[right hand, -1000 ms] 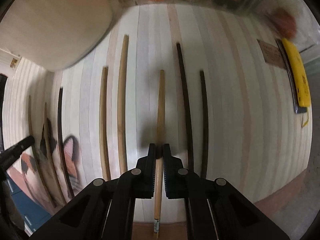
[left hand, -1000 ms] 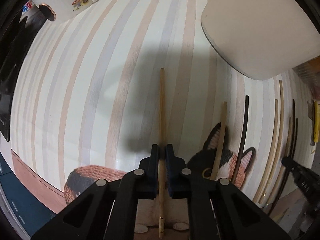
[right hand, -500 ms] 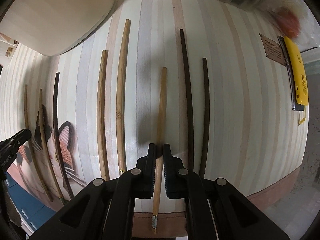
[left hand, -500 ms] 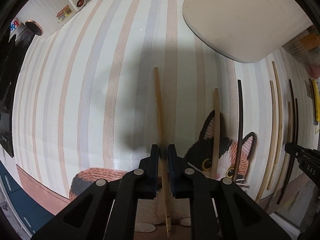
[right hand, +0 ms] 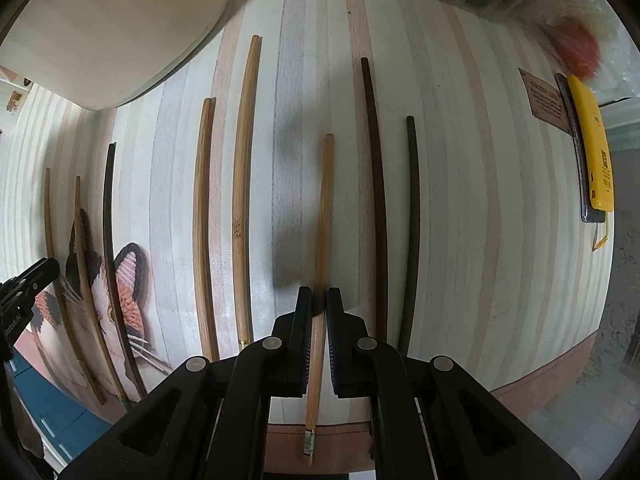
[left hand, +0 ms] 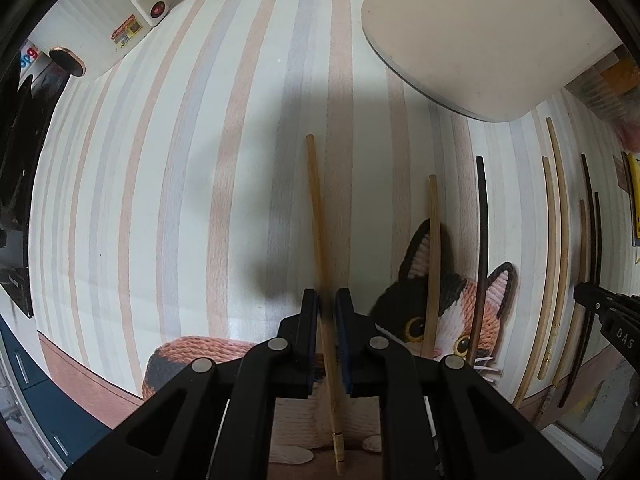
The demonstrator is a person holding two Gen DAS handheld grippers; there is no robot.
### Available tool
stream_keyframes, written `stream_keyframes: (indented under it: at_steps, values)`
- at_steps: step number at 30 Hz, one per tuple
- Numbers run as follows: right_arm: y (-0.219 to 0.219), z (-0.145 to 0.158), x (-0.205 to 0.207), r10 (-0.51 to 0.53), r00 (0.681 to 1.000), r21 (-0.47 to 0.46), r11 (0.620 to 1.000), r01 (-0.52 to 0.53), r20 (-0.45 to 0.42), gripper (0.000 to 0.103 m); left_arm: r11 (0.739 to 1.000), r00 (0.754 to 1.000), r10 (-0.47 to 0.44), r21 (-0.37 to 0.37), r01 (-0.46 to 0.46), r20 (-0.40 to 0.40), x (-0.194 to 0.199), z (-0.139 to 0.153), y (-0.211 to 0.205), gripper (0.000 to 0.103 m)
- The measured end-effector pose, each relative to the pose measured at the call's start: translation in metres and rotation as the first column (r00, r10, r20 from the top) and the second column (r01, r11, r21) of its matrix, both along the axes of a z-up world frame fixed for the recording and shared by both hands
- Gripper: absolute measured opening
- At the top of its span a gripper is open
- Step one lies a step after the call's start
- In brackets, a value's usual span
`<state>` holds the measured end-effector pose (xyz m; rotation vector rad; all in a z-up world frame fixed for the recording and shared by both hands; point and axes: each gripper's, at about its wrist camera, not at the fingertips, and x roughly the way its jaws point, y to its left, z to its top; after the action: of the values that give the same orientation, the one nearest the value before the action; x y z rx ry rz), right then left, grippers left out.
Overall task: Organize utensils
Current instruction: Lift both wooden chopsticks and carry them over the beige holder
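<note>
Several chopsticks lie in a row on a striped mat [left hand: 180,200] with a cat picture. My left gripper [left hand: 327,304] stands around a light bamboo chopstick [left hand: 318,220]; the jaws show a small gap on each side of it and the stick lies tilted on the mat. My right gripper [right hand: 319,300] stands around another light bamboo chopstick [right hand: 324,208] that also rests on the mat [right hand: 460,200], with a narrow gap between jaws and stick. Dark chopsticks [right hand: 376,184] lie to its right, bamboo ones [right hand: 244,184] to its left.
A large cream container [left hand: 480,28] stands at the back between the two grippers; it also shows in the right wrist view [right hand: 108,24]. A yellow tool [right hand: 592,144] lies at the mat's right edge. A white appliance [left hand: 120,20] sits far left.
Both grippers have loosened on their chopsticks and drawn back a little. Both sticks now lie on the mat, slightly tilted between the jaws.
</note>
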<state>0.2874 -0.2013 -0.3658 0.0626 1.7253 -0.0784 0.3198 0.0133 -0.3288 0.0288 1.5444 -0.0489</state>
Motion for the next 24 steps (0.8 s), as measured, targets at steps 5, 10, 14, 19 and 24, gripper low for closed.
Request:
stream_keyframes:
  at_steps: [5, 10, 14, 19, 24]
  values:
    - [0.001, 0.000, -0.005, -0.023, 1.000, -0.004, 1.000, 0.023, 0.016, 0.008, 1.000, 1.000, -0.011, 0.022, 0.011, 0.009, -0.001, -0.001, -0.009, 0.005]
    - [-0.010, 0.004, -0.015, -0.114, 0.993, 0.057, 0.992, 0.111, 0.041, 0.007, 0.998, 0.999, -0.003, 0.060, 0.001, 0.036, -0.005, 0.005, -0.005, 0.005]
    - [-0.015, 0.017, -0.021, -0.133, 0.987, 0.079, 0.989, 0.127, 0.087, 0.007, 0.998, 0.997, 0.008, 0.053, -0.012, 0.070, -0.010, 0.018, 0.000, 0.005]
    - [-0.013, 0.047, -0.025, -0.126, 0.977, 0.092, 0.989, 0.112, 0.171, 0.007, 0.999, 0.990, 0.039, 0.027, -0.043, 0.138, -0.019, 0.045, 0.005, 0.005]
    - [-0.008, 0.086, -0.021, -0.119, 0.956, 0.113, 0.989, 0.092, 0.266, 0.007, 0.998, 0.972, 0.066, -0.006, -0.067, 0.225, -0.027, 0.079, 0.009, 0.004]
